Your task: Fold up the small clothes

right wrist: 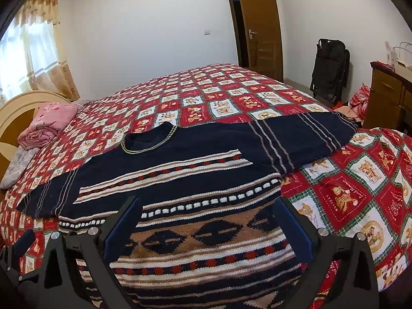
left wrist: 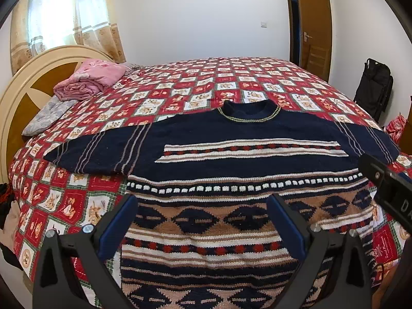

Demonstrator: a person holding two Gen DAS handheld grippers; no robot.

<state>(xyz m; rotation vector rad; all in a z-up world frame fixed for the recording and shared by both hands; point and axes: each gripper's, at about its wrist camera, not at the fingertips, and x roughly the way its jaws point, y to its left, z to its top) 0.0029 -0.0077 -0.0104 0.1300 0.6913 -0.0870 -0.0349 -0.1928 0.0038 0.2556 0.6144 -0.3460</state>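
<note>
A navy knitted sweater [left wrist: 226,139] with white, red and tan patterned bands lies flat, face up, on the bed, sleeves spread to both sides, collar toward the far side. It also shows in the right wrist view [right wrist: 195,154]. My left gripper [left wrist: 203,203] is open and empty, hovering over the sweater's lower body. My right gripper [right wrist: 209,206] is open and empty, also over the lower body, nearer the right side. The right gripper's finger [left wrist: 386,180] shows at the right edge of the left wrist view.
The bed has a red and white checked cover [left wrist: 180,87]. A pink folded blanket [left wrist: 90,79] and a grey pillow [left wrist: 49,113] lie by the headboard at left. A brown door [right wrist: 260,25], black folded chair [right wrist: 329,69] and wooden cabinet [right wrist: 386,95] stand at right.
</note>
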